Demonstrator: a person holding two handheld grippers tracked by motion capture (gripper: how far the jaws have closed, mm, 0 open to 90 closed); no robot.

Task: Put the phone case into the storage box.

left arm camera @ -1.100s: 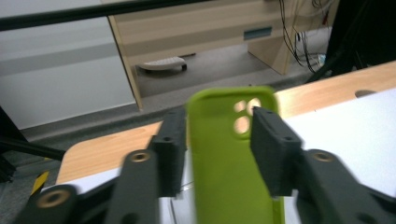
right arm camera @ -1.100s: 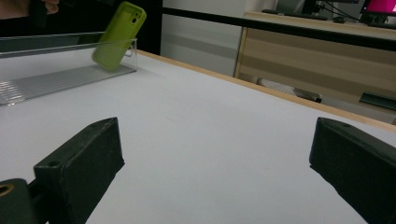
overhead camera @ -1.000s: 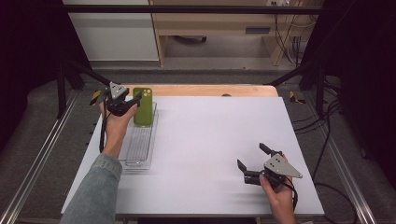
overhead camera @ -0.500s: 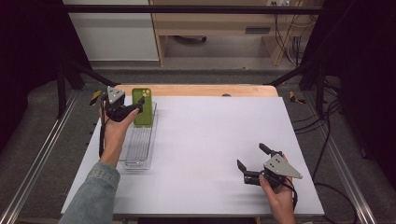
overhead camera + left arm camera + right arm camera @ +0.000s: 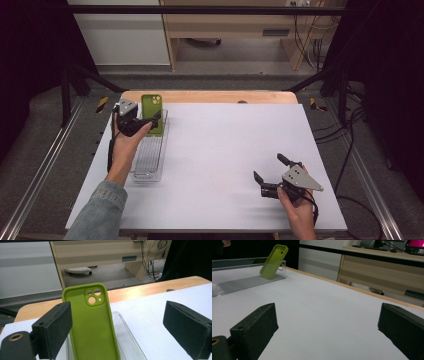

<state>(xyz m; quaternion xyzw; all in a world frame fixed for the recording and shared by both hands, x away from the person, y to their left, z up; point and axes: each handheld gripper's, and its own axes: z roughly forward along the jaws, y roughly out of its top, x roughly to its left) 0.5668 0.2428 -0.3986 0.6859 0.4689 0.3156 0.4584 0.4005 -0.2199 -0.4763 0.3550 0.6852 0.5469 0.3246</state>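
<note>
Jaws wide (just opened), green phone case (image 5: 91,322) leaning in clear tray (image 5: 150,160)

Illumination is even and comes from overhead; the white matte counter (image 5: 225,150) is bright, while the surroundings at the left and right edges of the high view fall into deep shadow. Shadows on the counter are soft and faint. The high view is slightly soft overall. In both gripper views the near black jaws are blurred. The clear ribbed plastic tray (image 5: 242,281) shows mild reflections.
</note>
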